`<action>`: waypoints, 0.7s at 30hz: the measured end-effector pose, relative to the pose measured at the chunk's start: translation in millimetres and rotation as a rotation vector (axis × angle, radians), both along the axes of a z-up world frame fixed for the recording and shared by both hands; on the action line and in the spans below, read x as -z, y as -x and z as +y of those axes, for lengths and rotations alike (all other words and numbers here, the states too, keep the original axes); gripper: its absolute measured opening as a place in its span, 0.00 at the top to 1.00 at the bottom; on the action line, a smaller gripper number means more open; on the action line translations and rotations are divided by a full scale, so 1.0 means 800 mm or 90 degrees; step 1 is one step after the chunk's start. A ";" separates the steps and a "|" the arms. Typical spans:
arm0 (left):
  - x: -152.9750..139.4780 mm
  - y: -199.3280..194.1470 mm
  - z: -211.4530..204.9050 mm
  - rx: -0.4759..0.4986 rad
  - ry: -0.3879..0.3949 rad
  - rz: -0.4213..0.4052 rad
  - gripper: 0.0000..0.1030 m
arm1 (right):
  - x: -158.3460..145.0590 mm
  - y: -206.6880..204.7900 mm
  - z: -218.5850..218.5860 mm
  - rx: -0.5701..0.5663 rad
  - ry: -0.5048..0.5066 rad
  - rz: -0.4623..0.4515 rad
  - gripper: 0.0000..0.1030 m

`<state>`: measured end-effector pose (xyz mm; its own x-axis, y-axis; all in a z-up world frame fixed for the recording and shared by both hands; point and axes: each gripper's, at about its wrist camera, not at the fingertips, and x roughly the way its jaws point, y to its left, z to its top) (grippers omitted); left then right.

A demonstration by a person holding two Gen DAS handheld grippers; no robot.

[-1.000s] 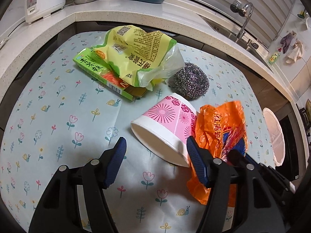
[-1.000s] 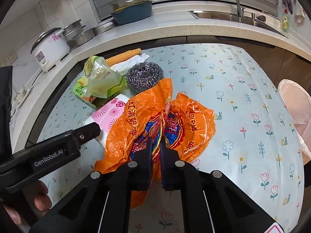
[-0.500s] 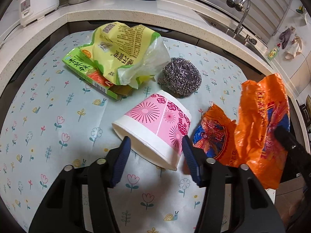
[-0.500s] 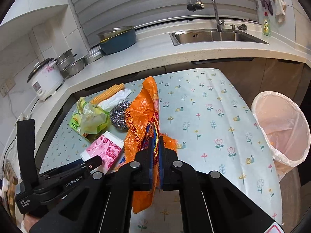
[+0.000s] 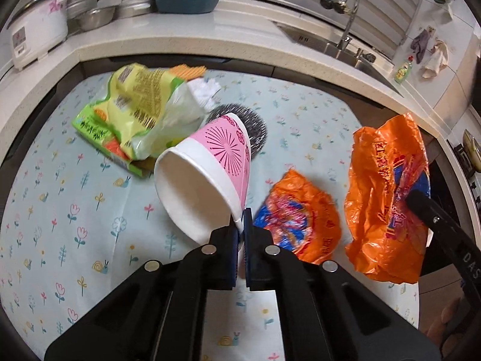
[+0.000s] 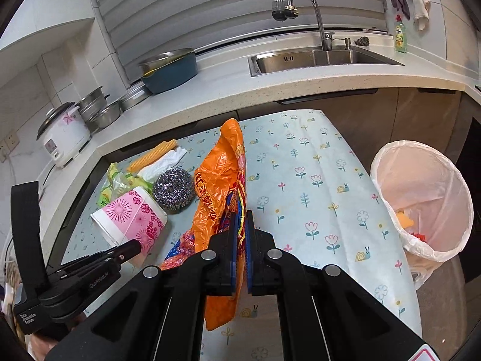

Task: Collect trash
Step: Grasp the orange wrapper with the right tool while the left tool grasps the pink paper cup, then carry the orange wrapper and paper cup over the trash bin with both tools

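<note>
Now left claw (image 5: pixel 241 219) pinching cup (image 5: pixel 204 180)

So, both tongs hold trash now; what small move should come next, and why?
Probably carry the right tongs to the right, over the lined bin, then let go. They are shut on the orange bag, which hangs clear of the table; the left tongs already pinch the cup rim.

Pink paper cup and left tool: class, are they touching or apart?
Touching. In the left wrist view the left tool is shut on the rim of the pink paper cup, with the white wall pinched between its pads and the cup tilted up.
</note>
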<state>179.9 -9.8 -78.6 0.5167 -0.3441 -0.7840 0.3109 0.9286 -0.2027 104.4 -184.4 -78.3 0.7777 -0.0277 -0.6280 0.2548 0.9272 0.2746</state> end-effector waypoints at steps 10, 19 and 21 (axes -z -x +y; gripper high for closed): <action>-0.041 0.023 -0.082 0.070 0.008 -0.039 0.98 | -0.017 0.033 -0.053 0.043 -0.005 -0.026 0.96; -0.048 0.052 -0.183 0.158 -0.004 -0.050 0.98 | -0.014 0.075 -0.123 0.107 -0.011 -0.028 0.96; -0.047 0.058 -0.206 0.179 -0.007 -0.051 0.98 | -0.012 0.084 -0.141 0.124 -0.015 -0.028 0.96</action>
